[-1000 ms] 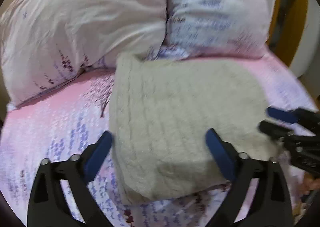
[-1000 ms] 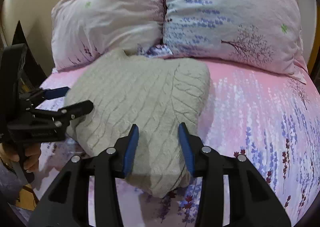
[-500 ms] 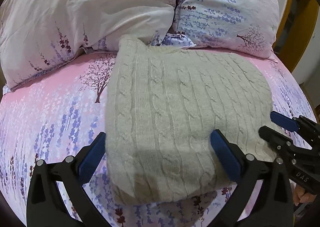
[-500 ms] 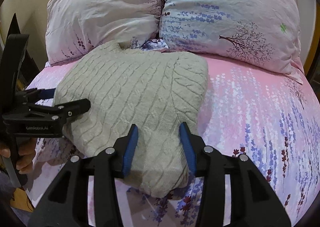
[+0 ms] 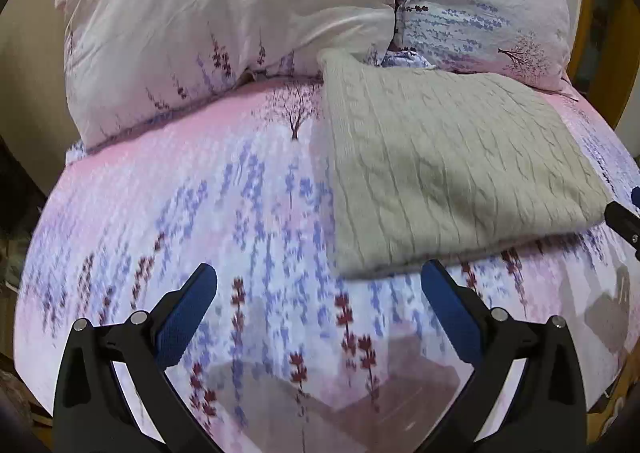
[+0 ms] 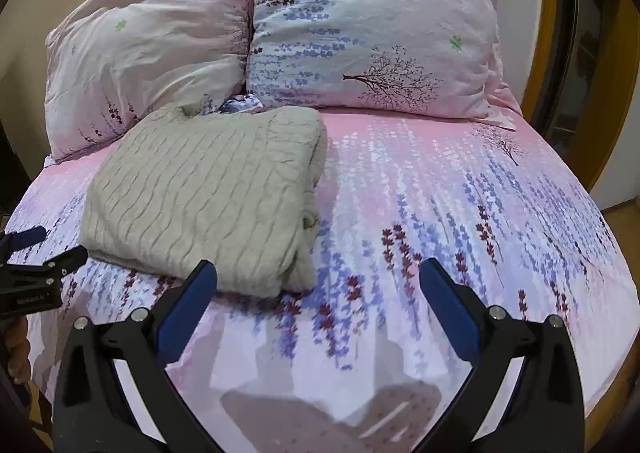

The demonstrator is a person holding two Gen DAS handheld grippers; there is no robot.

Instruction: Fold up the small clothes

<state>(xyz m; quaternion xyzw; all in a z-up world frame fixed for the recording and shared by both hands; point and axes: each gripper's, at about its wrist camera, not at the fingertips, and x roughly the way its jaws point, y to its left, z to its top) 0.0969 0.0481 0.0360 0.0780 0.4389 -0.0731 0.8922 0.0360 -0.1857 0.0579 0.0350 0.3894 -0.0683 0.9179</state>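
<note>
Lying folded, one sweater (image 5: 452, 169), two pillows (image 6: 372, 29), two hand-held grippers (image 5: 318, 301) agape

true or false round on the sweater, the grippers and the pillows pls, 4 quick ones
1. The sweater lies folded on the bed. True.
2. The right gripper is shut on the sweater. False: it is open, holding nothing.
3. Two pillows stand behind the sweater. True.
4. The left gripper pinches the sweater's edge. False: it is open, with the sheet between its fingers.
</note>
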